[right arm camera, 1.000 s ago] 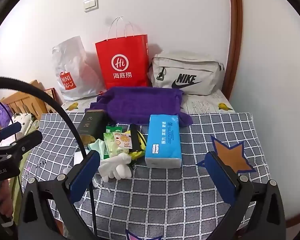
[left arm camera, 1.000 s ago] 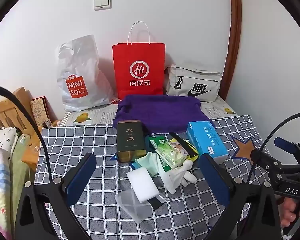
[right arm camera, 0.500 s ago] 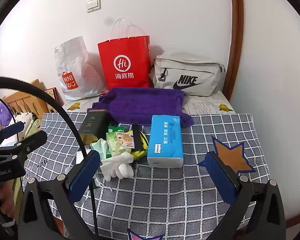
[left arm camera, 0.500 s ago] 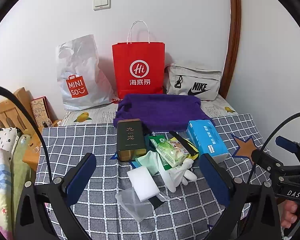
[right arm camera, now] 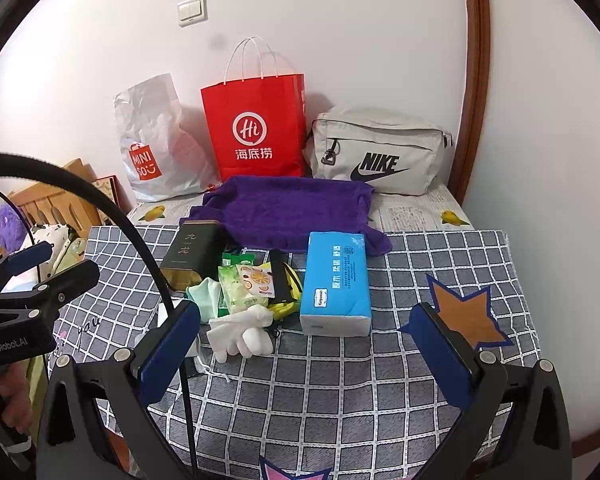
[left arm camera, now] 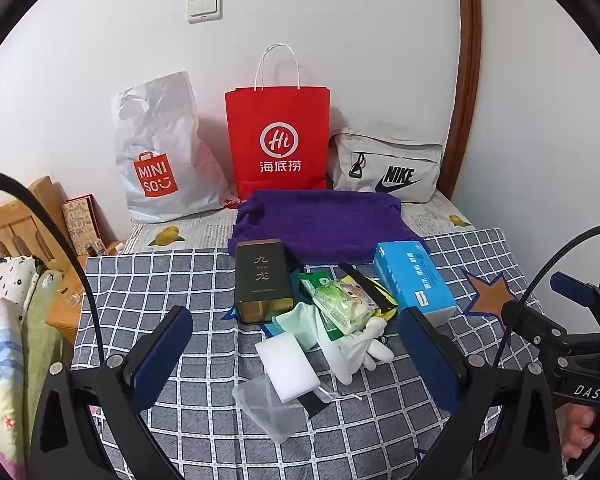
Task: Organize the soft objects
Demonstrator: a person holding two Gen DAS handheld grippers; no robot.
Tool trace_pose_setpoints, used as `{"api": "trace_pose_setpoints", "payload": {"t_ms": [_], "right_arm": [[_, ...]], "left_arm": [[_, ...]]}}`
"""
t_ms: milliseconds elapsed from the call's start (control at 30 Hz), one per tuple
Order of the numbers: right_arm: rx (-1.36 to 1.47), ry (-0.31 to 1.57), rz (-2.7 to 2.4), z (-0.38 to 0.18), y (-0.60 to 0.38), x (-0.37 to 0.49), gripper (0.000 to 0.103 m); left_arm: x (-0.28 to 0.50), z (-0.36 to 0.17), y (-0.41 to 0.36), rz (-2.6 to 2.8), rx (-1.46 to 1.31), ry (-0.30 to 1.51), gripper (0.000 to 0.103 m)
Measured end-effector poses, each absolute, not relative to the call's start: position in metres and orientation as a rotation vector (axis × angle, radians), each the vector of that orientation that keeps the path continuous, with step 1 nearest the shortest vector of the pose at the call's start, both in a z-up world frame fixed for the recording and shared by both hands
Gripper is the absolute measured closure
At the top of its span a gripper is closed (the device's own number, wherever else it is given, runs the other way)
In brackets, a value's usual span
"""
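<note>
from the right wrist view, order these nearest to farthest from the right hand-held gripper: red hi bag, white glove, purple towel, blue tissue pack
From the right hand-held gripper:
1. white glove, just ahead, left of centre
2. blue tissue pack, ahead, centre
3. purple towel, behind the pack
4. red Hi bag, upright against the wall

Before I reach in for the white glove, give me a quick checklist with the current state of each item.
1. Left gripper open: ok.
2. Right gripper open: ok.
3. White glove in view, nothing on its fingers: ok.
4. Glove apart from neighbours: not ok, the wipes pack overlaps its cuff end.
5. White sponge clear of the glove: cannot tell, they look close.
6. Tissue pack out of the way: ok.
</note>
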State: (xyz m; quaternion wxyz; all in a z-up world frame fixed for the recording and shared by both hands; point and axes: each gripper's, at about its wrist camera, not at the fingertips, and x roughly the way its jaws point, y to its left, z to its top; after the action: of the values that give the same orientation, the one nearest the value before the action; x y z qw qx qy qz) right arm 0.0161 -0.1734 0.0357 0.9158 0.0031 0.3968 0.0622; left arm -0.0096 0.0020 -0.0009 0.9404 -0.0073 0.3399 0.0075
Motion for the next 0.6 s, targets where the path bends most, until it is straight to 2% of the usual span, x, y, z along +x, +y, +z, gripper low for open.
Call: {"api": "trace_pose_setpoints", "payload": {"t_ms": [600], "right_arm": [[0.008,0.810,0.126,0.0378,-0.1758,0.0143,0.000]], "left_arm": [[-0.0117,-0.0006,0.0026,0.017,-0.013,0.692,0.000]]}}
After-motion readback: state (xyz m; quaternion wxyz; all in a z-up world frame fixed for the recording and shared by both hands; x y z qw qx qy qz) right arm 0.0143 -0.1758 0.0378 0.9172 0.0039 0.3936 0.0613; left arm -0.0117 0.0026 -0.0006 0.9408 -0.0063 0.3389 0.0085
